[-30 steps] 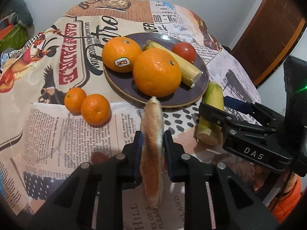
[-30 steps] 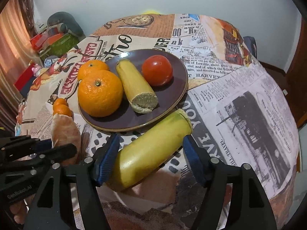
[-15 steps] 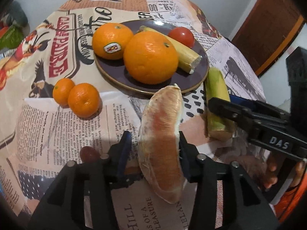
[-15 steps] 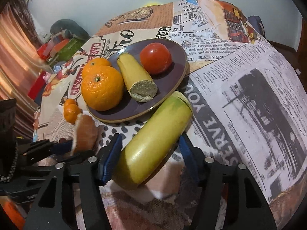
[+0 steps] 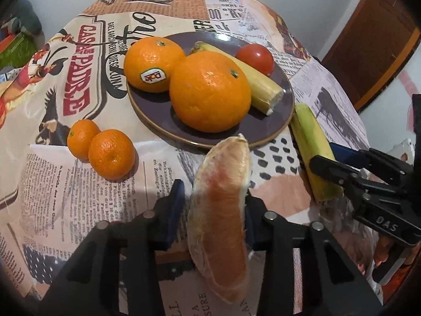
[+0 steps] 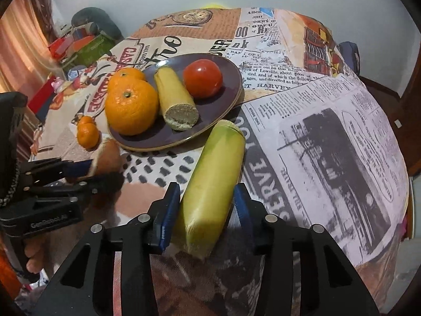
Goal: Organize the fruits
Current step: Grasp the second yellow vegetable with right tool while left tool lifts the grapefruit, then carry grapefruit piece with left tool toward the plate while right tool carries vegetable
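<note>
Newsprint-patterned cloth (image 6: 329, 137) covers the round table, where a purple plate (image 5: 155, 108) holds two oranges, a cut banana half and a tomato (image 5: 254, 58). Both grippers angle steeply downward at the near edge. The right gripper (image 6: 206, 206), its jaws just closing, clamps a green-yellow banana piece (image 6: 213, 179). The left gripper (image 5: 214, 205), jaws also closing, has a peeled grapefruit segment (image 5: 221, 210) between them, with a gap at the left pad. Two mandarins (image 5: 101, 146) sit to the left.
</note>
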`<state>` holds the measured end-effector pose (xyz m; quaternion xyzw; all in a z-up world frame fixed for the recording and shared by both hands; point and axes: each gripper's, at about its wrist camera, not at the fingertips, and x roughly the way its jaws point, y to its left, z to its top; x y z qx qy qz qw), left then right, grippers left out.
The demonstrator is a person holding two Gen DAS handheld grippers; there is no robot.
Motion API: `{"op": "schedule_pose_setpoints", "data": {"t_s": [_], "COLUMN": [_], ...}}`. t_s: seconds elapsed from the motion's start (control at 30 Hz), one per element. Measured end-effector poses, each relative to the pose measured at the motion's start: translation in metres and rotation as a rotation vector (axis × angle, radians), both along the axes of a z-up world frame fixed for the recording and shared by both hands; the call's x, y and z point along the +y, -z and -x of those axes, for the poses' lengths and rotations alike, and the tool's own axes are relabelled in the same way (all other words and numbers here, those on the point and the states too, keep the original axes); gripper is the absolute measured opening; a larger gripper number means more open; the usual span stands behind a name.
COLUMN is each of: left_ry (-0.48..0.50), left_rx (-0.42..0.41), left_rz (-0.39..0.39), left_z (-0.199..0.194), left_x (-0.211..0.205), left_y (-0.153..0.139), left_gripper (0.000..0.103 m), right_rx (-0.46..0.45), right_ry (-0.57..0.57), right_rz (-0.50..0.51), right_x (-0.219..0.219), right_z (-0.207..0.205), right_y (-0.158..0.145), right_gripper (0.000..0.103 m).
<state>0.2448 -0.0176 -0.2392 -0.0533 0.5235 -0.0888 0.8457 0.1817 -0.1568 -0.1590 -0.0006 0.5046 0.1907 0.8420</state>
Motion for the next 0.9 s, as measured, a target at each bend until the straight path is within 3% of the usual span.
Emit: {"op": "schedule_pose_setpoints", "data": {"t_s": [0.13,0.63,0.9], "left_ry": [-0.016,-0.030,-0.047], "left_rx": [0.000,-0.027,-0.154], "left_rz": [0.002,-0.003,-0.013], "left_z": [-0.005,0.003,0.024], "left_x": [0.003,0.008,0.014], "left_y": [0.001,-0.011,-0.054], "left_gripper": [0.027,0.024,0.024], "right_rx": [0.040,-0.030,-0.100], "right_ry": [0.038,0.048,0.035], "right_rz": [-0.045,-0.041,-0.060], "right_x": [-0.003,-0.006,-0.008], "right_z": [-0.013,-0.001,0.010], "right_y": [0.010,-0.006,-0.034], "right_gripper": [0.044,0.037,0.036]}}
